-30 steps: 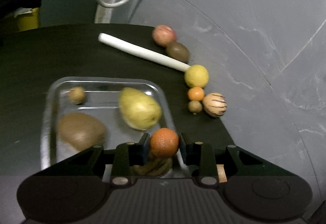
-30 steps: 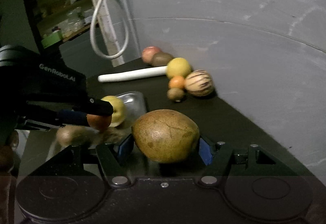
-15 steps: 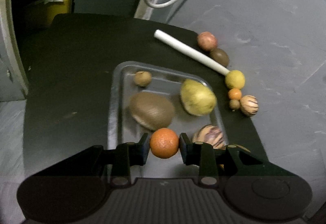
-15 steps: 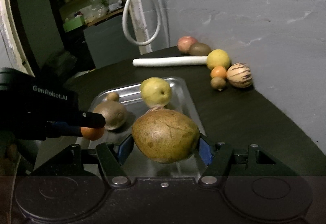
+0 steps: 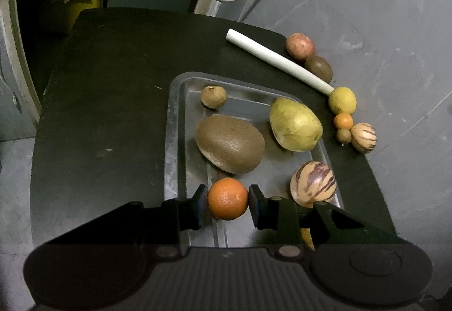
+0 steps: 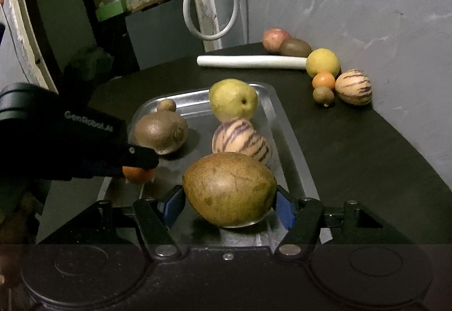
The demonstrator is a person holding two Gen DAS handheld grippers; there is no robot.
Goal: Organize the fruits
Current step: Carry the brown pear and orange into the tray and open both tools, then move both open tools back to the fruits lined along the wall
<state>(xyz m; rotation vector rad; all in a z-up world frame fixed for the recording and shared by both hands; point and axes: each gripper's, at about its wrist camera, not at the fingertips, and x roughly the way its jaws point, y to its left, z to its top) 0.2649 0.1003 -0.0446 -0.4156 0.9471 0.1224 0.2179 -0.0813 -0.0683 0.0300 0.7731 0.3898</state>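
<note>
My left gripper (image 5: 227, 200) is shut on an orange (image 5: 227, 198) above the near end of a metal tray (image 5: 173, 124). My right gripper (image 6: 229, 198) is shut on a big brown-green mango (image 6: 229, 189) over the tray's near edge (image 6: 293, 147). In the tray lie a large brown kiwi (image 5: 230, 143), a yellow-green pear (image 5: 293, 124), a striped melon (image 5: 313, 183) and a small brown fruit (image 5: 213, 96). The left gripper with its orange (image 6: 138, 174) shows at the left in the right wrist view.
The tray sits on a dark table (image 5: 107, 101). Along the far right edge lie a white tube (image 5: 278, 59), a reddish fruit (image 5: 300, 46), a kiwi (image 5: 318, 69), a lemon (image 5: 342, 100), a small orange (image 5: 343, 121), a small brown fruit (image 5: 343, 136) and a striped melon (image 5: 363, 137). A grey wall (image 6: 367, 0) stands behind.
Both grippers have pulled back and risen, still holding their fruits. More of the tray and table shows now. A striped melon has come into view in the tray.
</note>
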